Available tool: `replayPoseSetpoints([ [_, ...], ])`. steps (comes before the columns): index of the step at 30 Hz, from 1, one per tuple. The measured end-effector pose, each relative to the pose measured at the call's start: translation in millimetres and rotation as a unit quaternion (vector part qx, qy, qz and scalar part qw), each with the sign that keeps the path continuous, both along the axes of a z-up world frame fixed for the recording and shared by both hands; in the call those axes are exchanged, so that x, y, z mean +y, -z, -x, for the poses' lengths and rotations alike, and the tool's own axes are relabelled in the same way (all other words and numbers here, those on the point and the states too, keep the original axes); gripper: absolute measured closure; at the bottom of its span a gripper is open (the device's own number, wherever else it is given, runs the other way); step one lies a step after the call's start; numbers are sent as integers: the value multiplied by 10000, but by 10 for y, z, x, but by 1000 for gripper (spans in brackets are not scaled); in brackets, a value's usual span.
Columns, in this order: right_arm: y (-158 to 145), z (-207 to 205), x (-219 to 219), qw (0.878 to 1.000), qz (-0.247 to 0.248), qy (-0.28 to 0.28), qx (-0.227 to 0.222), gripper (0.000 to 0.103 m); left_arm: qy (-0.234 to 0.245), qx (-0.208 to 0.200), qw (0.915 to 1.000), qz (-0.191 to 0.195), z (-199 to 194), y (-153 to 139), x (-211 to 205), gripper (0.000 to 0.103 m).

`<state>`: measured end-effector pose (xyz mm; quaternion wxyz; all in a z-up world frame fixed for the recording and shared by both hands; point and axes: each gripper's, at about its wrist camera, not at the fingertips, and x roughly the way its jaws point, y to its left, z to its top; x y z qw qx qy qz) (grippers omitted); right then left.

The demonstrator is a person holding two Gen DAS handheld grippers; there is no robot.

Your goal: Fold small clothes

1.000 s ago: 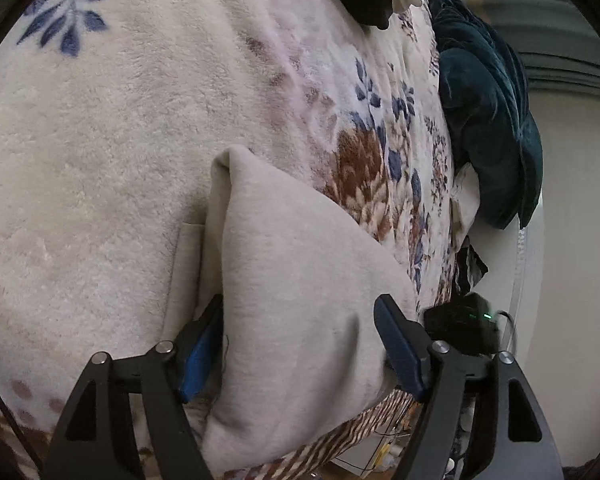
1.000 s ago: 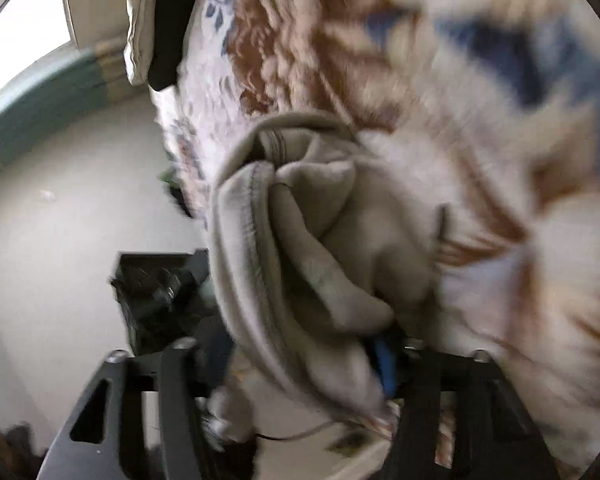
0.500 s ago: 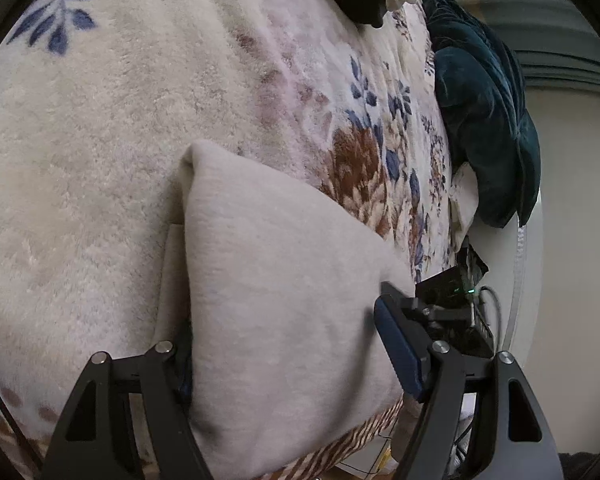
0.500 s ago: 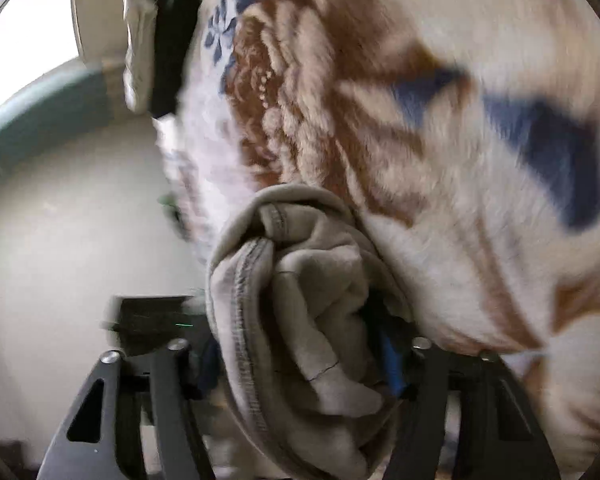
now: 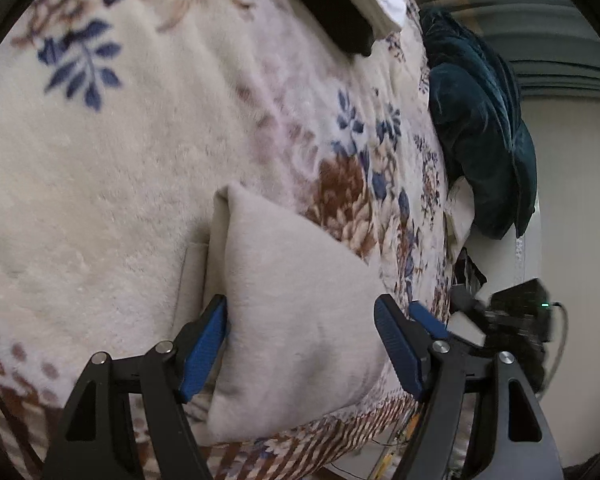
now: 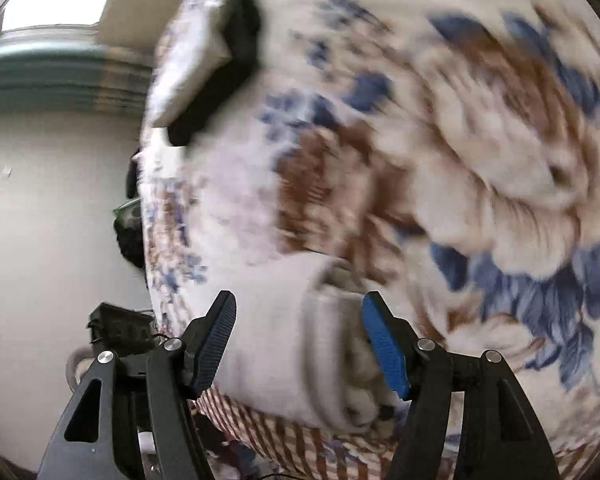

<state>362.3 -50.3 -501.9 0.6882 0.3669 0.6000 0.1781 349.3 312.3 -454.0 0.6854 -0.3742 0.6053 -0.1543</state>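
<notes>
Honestly, my worry is the folded beige garment [image 5: 296,320] springing open: it lies near the edge of the bed, on the floral blanket [image 5: 120,168], and its thick rolled end, seen in the right wrist view [image 6: 300,344], looks bulky enough to unroll or slide toward the drop beside it once nothing steadies it. A blue pad catching the fleece on the way out could drag the fold askew.

My left tongs [image 5: 300,344] stand apart, straddling the garment; the left pad sits right against its side, the other pad is clear of it, so I judge nothing is clamped. My right tongs [image 6: 298,344] are opening, the bundle between the pads but not pressed as far as the blurred picture lets me tell.

Both tongs slant down toward the bed, coming at the garment from its opposite ends, and the right view is smeared with motion.
</notes>
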Motion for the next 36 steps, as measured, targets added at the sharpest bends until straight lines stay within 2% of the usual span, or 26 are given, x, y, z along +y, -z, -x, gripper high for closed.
replayPoseSetpoints([
  [2,-101,-16,82,9998,-155,-130,-79,40,48,-46,10000,-69,-8,-34,-31,32],
  [3,-77,-36,158,9995,-143,-284,48,51,91,-33,9999,-141,-18,-28,-52,32],
  [6,77,-22,315,9970,276,-589,414,51,201,-30,9994,-285,-40,-14,-115,32],
  [7,130,-4,368,9946,592,-677,523,52,220,-31,9993,-309,-39,-15,-121,32],
  [8,174,5,397,9937,639,-736,550,53,236,-35,9992,-316,-40,-18,-132,32],
  [9,220,29,395,9942,571,-725,559,60,250,-39,9991,-331,-41,-20,-140,32],
  [10,242,61,411,9948,536,-684,528,79,258,-39,9989,-383,-42,-24,-149,32],
  [11,241,93,425,9941,663,-693,502,87,262,-50,9987,-424,-42,-36,-155,32],
  [15,58,214,390,9935,984,-562,123,100,237,-22,9987,-457,-28,-33,-154,32],
  [19,-120,286,259,9932,1142,-218,-50,103,267,56,9987,-440,0,-1,-170,32],
  [22,-121,331,67,9935,1136,-30,63,103,306,55,9985,-448,9,-6,-182,32],
  [23,-60,338,-7,9966,797,30,222,103,309,58,9984,-471,10,-9,-184,32],
  [24,-4,343,-65,9991,99,109,386,103,294,49,9984,-472,13,-18,-182,32],
  [25,12,338,-77,9985,-300,130,438,102,284,36,9985,-461,19,-28,-178,32],
  [26,6,313,-60,9977,-478,78,481,102,283,35,9984,-481,21,-32,-177,32],
  [30,41,137,155,9966,-20,-485,661,101,239,-35,9973,-694,59,-95,-183,32],
  [33,257,68,310,9923,37,-715,1009,101,181,-53,9953,-949,105,-136,-191,32],
  [36,428,77,432,9887,-283,-820,1219,101,141,11,9958,-907,136,-86,-208,32],
])
